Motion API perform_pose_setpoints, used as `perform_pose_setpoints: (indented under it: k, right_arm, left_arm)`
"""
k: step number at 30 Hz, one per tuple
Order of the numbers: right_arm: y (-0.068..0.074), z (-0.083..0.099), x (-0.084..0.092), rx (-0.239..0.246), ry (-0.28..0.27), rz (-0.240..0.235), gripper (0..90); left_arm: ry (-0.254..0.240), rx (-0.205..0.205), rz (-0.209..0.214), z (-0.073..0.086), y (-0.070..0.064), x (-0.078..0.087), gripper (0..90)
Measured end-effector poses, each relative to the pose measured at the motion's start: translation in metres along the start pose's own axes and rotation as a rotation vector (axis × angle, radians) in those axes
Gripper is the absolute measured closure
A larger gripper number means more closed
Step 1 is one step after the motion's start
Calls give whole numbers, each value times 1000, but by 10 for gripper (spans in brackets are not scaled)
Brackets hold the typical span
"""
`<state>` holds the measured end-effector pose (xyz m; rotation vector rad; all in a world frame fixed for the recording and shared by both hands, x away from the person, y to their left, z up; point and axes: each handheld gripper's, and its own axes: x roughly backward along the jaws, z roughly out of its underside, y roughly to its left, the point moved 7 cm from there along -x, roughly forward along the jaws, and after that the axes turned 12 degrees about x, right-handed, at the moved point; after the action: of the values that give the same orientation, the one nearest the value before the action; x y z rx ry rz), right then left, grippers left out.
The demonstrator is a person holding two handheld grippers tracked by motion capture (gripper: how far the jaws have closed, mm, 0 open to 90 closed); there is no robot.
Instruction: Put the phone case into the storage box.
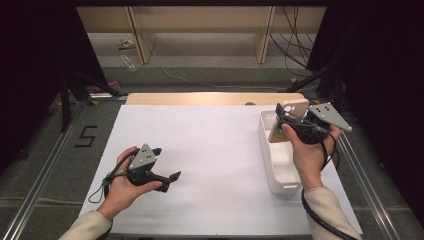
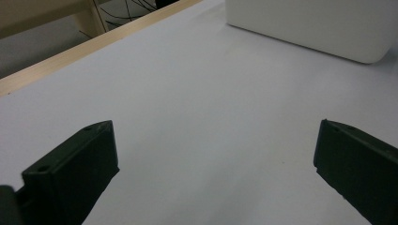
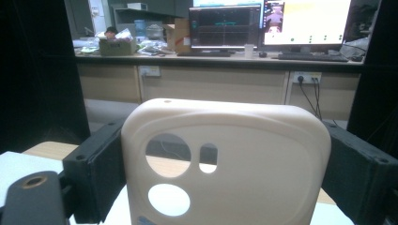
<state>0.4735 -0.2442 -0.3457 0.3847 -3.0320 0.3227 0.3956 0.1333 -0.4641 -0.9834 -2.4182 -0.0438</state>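
Right gripper (image 1: 289, 114) clamps a cream phone case (image 3: 225, 164) by its side edges, raised over the far end of the white bin (image 1: 280, 172) near the table's right edge, while left gripper (image 2: 216, 164) rests with jaws wide apart over bare white tabletop (image 1: 215, 150).

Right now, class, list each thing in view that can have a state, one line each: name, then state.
Phone case: held upright between the right gripper's fingers, above the bin, empty, camera holes open.
Right gripper: shut on the phone case, raised over the bin.
Left gripper: open, nothing between its fingers, low over the white sheet.
Bin: open-topped, standing on the table's right side; no contents visible.
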Motion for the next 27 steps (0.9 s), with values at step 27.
perform_pose_setpoints:
  k: [27]
  right_arm:
    - [-9,6,-7,0,22,31,120]
  left_arm:
    - [-2,2,0,0,-1,0,0]
